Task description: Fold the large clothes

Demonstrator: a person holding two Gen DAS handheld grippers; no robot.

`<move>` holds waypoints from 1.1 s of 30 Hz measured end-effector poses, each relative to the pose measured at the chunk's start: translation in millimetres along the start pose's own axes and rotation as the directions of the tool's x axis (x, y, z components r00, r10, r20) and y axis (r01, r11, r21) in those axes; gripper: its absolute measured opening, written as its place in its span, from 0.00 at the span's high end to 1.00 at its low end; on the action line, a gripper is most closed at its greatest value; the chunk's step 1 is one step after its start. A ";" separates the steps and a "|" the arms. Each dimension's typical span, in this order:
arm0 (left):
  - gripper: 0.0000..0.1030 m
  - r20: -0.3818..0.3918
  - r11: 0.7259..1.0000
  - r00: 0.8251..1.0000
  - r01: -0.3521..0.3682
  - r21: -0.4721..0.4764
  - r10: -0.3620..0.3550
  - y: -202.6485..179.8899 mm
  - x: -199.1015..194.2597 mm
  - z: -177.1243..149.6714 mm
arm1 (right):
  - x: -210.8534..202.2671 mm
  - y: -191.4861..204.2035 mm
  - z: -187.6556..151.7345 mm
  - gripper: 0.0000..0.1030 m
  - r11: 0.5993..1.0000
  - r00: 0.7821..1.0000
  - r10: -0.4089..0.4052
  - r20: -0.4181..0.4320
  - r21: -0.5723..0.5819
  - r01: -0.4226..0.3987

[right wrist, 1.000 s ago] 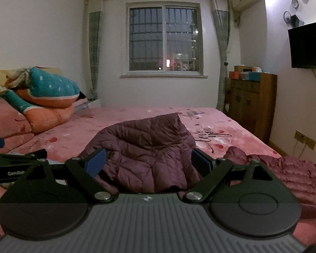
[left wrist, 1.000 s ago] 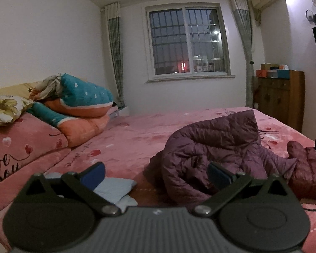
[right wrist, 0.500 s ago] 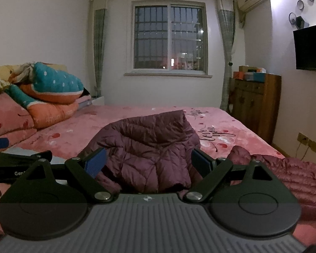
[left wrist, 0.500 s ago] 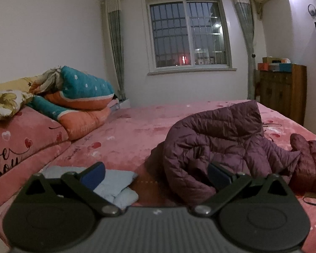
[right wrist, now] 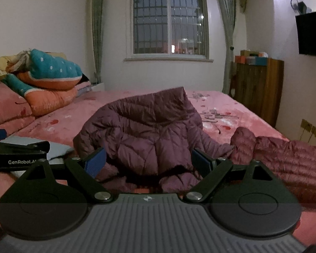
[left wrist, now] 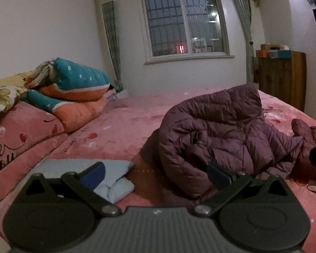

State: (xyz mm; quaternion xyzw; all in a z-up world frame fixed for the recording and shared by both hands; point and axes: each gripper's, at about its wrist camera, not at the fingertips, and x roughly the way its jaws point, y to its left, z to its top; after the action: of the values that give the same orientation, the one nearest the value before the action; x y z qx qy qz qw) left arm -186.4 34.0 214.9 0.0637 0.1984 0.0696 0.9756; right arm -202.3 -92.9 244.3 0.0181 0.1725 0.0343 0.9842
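A dark purple quilted down jacket (left wrist: 217,130) lies crumpled in a heap on the pink bed (left wrist: 120,130); it also shows in the right wrist view (right wrist: 149,130). My left gripper (left wrist: 155,175) is open and empty, low over the bed just left of the jacket's near edge. My right gripper (right wrist: 148,162) is open and empty, right in front of the jacket's near edge. A reddish-maroon down jacket (right wrist: 288,156) lies to the right of the purple one. The left gripper's body (right wrist: 19,154) shows at the left in the right wrist view.
A folded light blue garment (left wrist: 113,175) lies on the bed near my left gripper. Pillows and a teal-and-orange quilt (left wrist: 73,92) are piled at the left. A wooden cabinet (right wrist: 257,88) stands right of the bed, with a window (right wrist: 168,25) behind.
Both grippers have moved lower and closer to the purple jacket, which looms larger in both views. Both jaws stay open. The clothes have not moved.
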 end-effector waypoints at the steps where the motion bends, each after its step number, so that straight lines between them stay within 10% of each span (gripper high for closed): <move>1: 0.01 -0.006 1.000 1.000 0.000 0.003 0.000 -1.5 2.3 -1.1 | 2.1 -1.4 -1.5 0.00 1.000 1.000 0.000 -0.006 0.005 0.000; 33: 0.01 -0.154 0.996 0.986 0.070 0.055 -0.061 -54.5 70.1 -40.7 | 85.9 -61.3 -64.6 0.00 0.990 0.986 -0.065 -0.152 0.114 0.083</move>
State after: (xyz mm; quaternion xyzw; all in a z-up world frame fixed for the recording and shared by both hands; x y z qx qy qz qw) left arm -132.6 -4.3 143.0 0.0812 0.2761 0.0362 0.9570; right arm -140.0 -146.1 151.6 0.0682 0.2475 -0.0115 0.9664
